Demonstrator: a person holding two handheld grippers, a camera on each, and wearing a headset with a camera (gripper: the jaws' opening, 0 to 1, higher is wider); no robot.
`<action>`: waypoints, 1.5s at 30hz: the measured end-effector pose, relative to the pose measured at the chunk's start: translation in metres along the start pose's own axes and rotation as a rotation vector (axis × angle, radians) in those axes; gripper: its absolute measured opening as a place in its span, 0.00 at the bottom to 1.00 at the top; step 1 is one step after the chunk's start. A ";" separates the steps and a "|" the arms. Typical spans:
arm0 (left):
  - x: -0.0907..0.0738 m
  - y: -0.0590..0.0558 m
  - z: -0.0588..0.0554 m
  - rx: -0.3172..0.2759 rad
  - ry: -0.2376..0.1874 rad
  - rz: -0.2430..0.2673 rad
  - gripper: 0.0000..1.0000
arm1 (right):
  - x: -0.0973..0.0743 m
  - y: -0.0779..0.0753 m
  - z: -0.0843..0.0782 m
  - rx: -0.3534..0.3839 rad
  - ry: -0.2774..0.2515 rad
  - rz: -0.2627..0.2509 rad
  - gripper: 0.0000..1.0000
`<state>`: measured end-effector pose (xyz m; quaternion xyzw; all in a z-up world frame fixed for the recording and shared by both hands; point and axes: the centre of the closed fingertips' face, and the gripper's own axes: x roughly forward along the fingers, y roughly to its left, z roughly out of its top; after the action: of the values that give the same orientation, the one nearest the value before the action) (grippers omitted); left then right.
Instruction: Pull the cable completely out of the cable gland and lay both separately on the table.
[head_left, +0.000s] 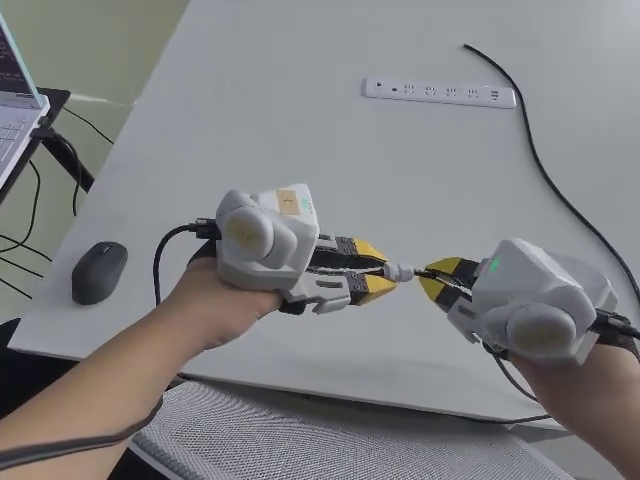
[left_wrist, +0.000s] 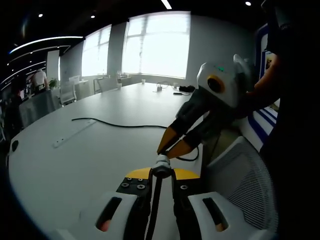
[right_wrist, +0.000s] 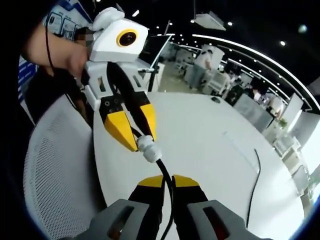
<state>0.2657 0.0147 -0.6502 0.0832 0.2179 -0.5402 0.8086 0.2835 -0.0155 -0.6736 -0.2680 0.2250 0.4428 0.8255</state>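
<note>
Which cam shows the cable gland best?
Right gripper view: the white cable gland stands clear in the left gripper's jaws, cable trailing out. Left gripper view has the cable gland end-on; head view, tiny.

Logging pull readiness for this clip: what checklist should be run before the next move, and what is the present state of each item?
1. Left gripper clamped on the cable gland: ok.
2. Right gripper shut on the cable close to the gland: ok.
3. Cable fully out of the gland: not ok, it runs into it.
4. Gland's seal loosened enough to let the cable slide: cannot tell.
5. Bare table ahead for laying both parts apart: ok.
</note>
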 end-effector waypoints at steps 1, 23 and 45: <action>0.000 0.000 0.000 0.001 0.001 0.000 0.15 | 0.000 -0.001 -0.002 0.014 0.003 -0.002 0.00; -0.001 -0.001 0.004 0.008 -0.003 0.004 0.15 | 0.000 -0.024 -0.052 0.414 0.012 -0.066 0.00; -0.002 -0.003 0.001 0.016 -0.003 -0.002 0.15 | 0.004 -0.027 -0.110 0.859 0.053 -0.103 0.01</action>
<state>0.2628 0.0148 -0.6486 0.0886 0.2125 -0.5429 0.8076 0.2937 -0.0965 -0.7527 0.0777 0.3964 0.2604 0.8770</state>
